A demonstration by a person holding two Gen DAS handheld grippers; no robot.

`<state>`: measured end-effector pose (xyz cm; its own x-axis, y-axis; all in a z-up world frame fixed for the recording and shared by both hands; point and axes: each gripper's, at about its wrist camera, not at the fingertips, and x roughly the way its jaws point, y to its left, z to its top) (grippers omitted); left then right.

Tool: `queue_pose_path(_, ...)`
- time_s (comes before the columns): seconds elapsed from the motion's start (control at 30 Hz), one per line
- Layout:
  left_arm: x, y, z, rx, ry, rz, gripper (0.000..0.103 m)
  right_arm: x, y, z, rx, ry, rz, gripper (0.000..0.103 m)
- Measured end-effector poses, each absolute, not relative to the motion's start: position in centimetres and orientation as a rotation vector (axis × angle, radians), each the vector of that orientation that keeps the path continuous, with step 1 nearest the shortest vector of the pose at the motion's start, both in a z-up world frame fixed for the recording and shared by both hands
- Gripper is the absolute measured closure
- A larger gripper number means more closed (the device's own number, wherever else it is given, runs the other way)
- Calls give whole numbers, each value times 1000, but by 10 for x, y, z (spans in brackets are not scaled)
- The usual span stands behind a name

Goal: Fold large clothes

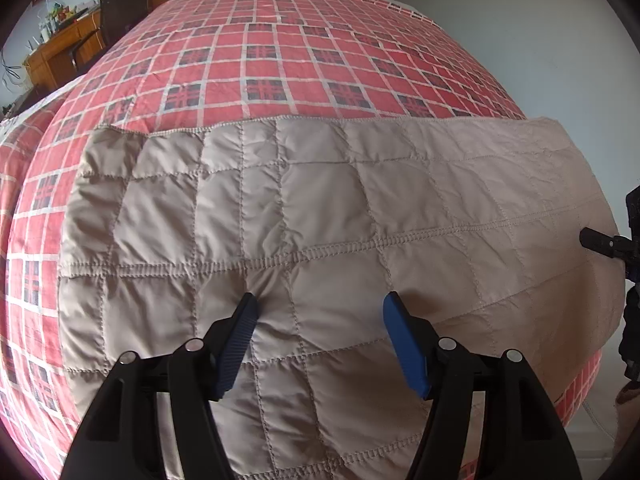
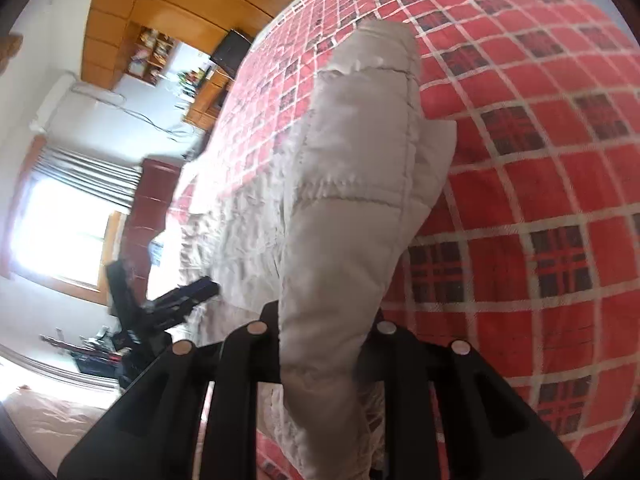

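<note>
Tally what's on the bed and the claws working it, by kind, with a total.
Beige quilted garment: 1
Red plaid bedspread: 1
Claws: 2, the left claw open over the garment, the right claw shut on a fold of it
Total: 4

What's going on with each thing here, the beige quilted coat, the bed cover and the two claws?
Quilted coat: spread on the bed, one end lifted and bunched.
Left claw: open, over the coat, gripping nothing.
Right claw: shut on the coat's bunched end.
Checked bed cover: laid flat under the coat.
</note>
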<state>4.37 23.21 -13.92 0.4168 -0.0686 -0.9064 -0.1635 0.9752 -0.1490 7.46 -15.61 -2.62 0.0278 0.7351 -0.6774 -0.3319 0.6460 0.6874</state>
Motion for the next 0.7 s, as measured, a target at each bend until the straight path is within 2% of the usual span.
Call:
queue_pose_path(0.13, 43, 231, -140, -219, 1141, 51, 37, 79, -156, -53, 376, 1377, 783, 84)
queue_pose_path(0.4, 40, 233, -147, -218, 1134, 22, 37, 86, -161, -92, 541, 1444, 757, 83)
queue_pose_path(0.53, 41, 234, -146, -230, 1135, 15, 37, 84, -153, -75, 479, 1444, 713, 86)
queue_pose_path(0.7, 36, 246, -134, -308, 1130, -9, 37, 71, -128, -6, 366, 1331, 735, 88)
